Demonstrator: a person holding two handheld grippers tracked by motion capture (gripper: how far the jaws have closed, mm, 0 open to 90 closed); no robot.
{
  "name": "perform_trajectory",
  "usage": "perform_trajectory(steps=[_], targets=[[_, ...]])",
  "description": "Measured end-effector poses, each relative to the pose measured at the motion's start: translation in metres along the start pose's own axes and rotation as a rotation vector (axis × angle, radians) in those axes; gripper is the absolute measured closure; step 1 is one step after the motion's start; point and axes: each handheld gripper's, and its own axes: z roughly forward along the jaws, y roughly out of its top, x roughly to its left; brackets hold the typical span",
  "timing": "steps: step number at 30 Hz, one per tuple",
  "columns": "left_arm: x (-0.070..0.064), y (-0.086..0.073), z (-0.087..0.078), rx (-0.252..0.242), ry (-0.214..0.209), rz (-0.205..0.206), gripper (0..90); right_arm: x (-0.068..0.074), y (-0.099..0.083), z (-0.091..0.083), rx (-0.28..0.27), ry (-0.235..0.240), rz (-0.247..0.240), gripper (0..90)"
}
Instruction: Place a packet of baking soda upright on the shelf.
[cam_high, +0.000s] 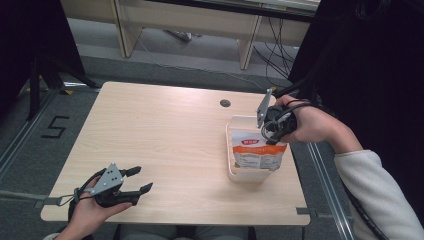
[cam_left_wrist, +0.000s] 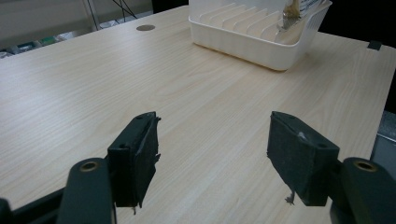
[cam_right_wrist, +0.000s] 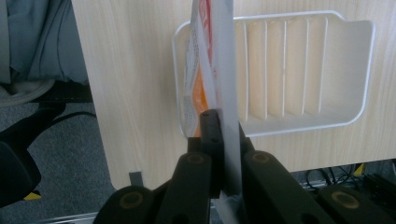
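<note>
Right tool (cam_right_wrist: 223, 140) clamped on pouch (cam_high: 258, 152) top seam, over white rack (cam_high: 231, 150). Pouch prob. light, floppy, slick; grip flat seam. Left tool (cam_left_wrist: 212, 154) apart, above counter (cam_high: 165, 140).

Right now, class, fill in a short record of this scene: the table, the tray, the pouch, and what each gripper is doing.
table: light wood table, with a small round hole near the far edge
tray: white ribbed tray on the person's right side of the table
pouch: orange and white pouch, standing in the near end of the tray
right gripper: right gripper closed on the pouch's top edge
left gripper: left gripper open, holding nothing, low over the near left corner
</note>
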Motion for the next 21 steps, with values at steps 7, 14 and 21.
perform_trajectory(steps=[7, 14, 21], targets=[[-0.0001, 0.0001, -0.0001, -0.001, 0.001, 0.0, 33.3, -0.0002, -0.0003, 0.0012, 0.007, -0.001, -0.01, 90.0], [-0.0002, 0.0002, -0.0001, 0.0, 0.0, 0.002, 33.3, 0.0009, 0.0022, 0.0026, 0.024, 0.009, 0.0, 90.0], [-0.0001, 0.0006, 0.0001, -0.02, 0.0, -0.004, 34.1, -0.0007, 0.0014, 0.0005, 0.03, 0.016, -0.028, 90.0]])
